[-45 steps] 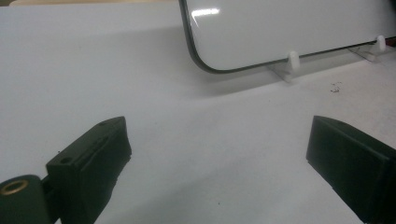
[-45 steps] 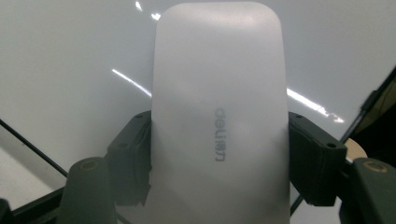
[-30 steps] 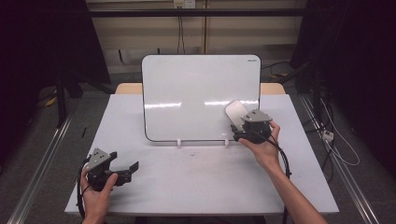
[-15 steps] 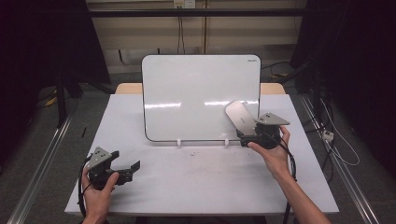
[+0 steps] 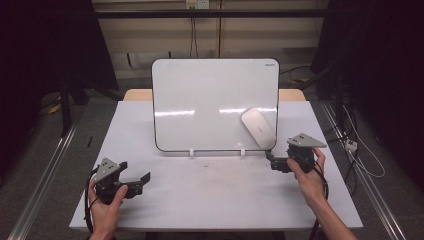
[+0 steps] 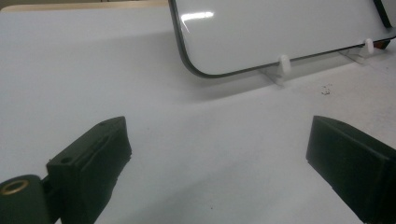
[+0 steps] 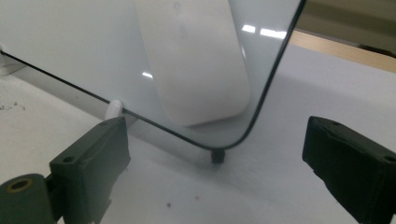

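— Now, right tool [image 5: 273, 163]: state?
— Spread wide, having just been opening; nothing between the pads. Held low over the surface [image 5: 215, 202] near its right edge, just off the lower right corner of the whiteboard [image 5: 210, 95].
— And the white oval eraser [image 5: 258, 127]?
— Clinging to the whiteboard's face, low on its right side, clear of the tool. Long axis tilted, running from upper left down toward the board's lower right corner.
— Bearing from the right tool?
— Up and a little to the left, toward the far edge of the surface; near, but not touching. Seen in the right gripper view straight ahead, above the gap between the jaws.
— Left tool [image 5: 145, 180]?
— Likewise wide open and empty, resting by the near left corner of the surface, well apart from the board and the eraser.
— Nearer hand, then?
— Right, plainly. For any fresh grasp, probably best to rise and go forward, jaws turned across the eraser's short width rather than along its length.
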The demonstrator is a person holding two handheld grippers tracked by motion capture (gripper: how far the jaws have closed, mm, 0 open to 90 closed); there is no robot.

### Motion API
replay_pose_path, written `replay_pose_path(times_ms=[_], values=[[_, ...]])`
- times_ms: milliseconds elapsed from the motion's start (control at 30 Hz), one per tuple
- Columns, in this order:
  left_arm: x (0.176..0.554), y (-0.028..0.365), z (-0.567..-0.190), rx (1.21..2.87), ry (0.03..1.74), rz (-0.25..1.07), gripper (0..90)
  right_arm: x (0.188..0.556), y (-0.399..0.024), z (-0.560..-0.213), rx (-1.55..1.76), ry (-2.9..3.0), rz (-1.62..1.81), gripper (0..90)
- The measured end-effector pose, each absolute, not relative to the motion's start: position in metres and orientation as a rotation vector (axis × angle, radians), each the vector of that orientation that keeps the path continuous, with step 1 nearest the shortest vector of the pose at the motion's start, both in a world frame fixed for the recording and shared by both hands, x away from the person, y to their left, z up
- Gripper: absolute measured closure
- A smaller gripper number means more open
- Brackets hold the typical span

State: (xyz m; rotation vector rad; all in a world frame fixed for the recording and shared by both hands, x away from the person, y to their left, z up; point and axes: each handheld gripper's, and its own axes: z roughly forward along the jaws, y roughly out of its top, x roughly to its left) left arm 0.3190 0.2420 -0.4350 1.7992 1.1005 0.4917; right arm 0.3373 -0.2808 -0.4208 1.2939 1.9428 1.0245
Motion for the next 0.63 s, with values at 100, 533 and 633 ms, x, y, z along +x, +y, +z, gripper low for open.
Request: replay_pose_path(times_ms=[100,533,633], values=[[0.317,0.24,-0.434,1.806,1.097,0.499,6.0,0.33,-0.287,-0.425,1.298,1.935,1.015,8.1],[0.315,0.244,-0.433,1.778,1.105,0.506,6.0,0.303,-0.296,-0.446,1.347,1.894,1.067,9.0],[0.316,0.246,-0.432,1.789,1.104,0.514,6.0,0.305,-0.296,-0.444,1.345,1.884,1.074,9.8]])
